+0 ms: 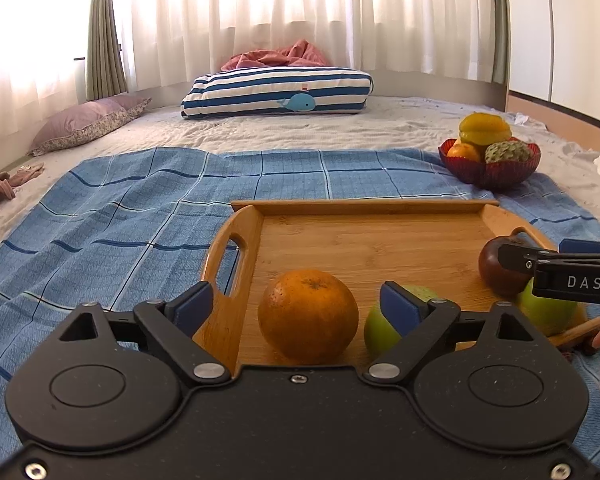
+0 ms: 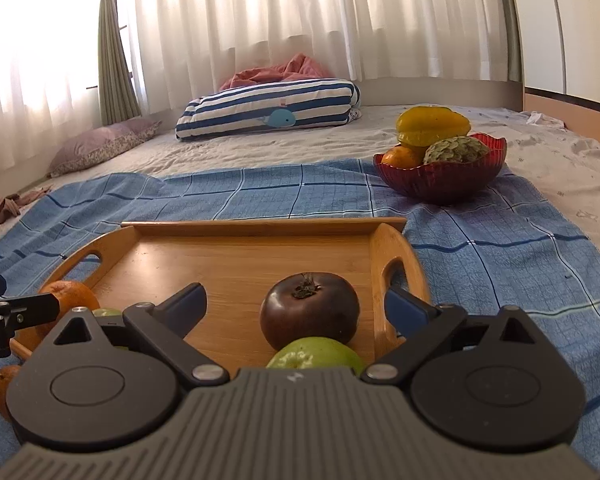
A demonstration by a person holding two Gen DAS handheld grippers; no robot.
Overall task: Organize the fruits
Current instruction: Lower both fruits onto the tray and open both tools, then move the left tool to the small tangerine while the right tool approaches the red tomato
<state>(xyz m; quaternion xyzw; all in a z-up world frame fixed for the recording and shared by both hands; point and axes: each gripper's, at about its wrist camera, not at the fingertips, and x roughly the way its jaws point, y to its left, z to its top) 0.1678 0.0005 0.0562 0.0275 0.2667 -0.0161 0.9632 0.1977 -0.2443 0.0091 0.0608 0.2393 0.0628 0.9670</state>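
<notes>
Two hand-held grippers hang over the near edge of a wooden tray [image 1: 364,240] on a blue checked cloth [image 1: 99,216] on the bed. At the tray's left, the left hand-held gripper [image 1: 297,306] stands released around an orange [image 1: 308,316], pads clear of it. At the tray's right, the right hand-held gripper [image 2: 295,304] stands released around a dark fruit [image 2: 310,310] with a green apple [image 2: 316,354] touching it. Beyond the tray's right corner sits a red bowl [image 2: 440,182] of fruit.

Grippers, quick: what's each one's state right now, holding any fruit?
Left gripper: open, holding nothing; orange sits between its fingers.
Right gripper: open, holding nothing; dark fruit ahead.
</notes>
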